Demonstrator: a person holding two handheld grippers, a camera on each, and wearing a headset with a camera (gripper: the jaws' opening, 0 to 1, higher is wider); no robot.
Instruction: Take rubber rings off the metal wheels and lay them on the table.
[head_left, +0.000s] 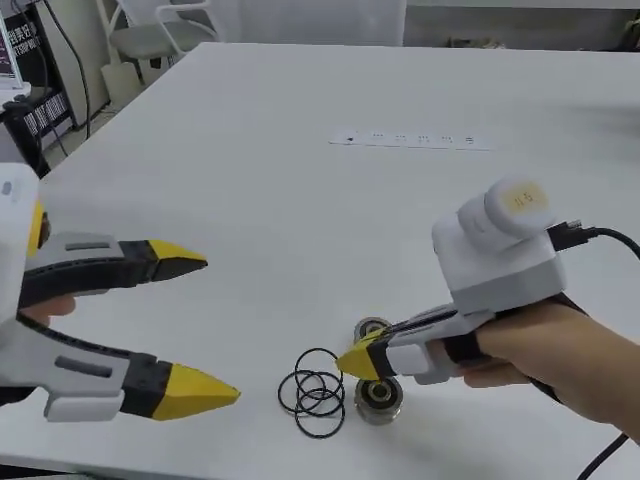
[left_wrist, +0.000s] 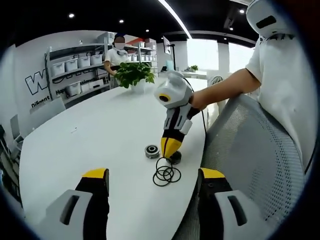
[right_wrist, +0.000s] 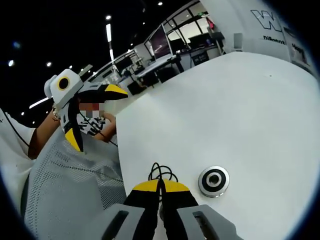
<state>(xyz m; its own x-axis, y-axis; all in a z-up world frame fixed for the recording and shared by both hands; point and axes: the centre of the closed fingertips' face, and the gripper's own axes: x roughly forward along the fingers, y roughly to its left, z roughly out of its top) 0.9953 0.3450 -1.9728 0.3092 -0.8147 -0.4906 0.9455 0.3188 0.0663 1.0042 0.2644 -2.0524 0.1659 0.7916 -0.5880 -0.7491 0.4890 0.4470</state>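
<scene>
**A:** What is the yellow-tipped, black-and-grey left gripper (head_left: 205, 325) doing over the near left corner of the white desk (head_left: 300, 190)?

**B:** Standing by, I'd say. Its jaws gape wide with nothing between them. It lies level, pointing right towards the work but clear of it, which leaves the other tool room.

**A:** And the thin black rubber rings (head_left: 318, 392)?

**B:** They lie flat in a small heap of overlapping loops close to the desk's near edge, a little right of the left gripper's lower tip. I judge those are already off their wheels.

**A:** The small round metal wheels?

**B:** There are two, just beside the heap on its right: the farther wheel (head_left: 372, 328) and the nearer wheel (head_left: 380, 394), both lying flat. I cannot tell whether either still wears a ring.

**A:** Then the yellow-tipped white right gripper (head_left: 350, 362)?

**B:** Its jaws are pressed together, with the tip low between the two wheels at the heap's edge. It may be pinching a ring, but that is too fine to see. The hand (head_left: 540, 350) holds it nearly level, pointing left and tilted slightly down, probably to lay a ring with the others.
</scene>
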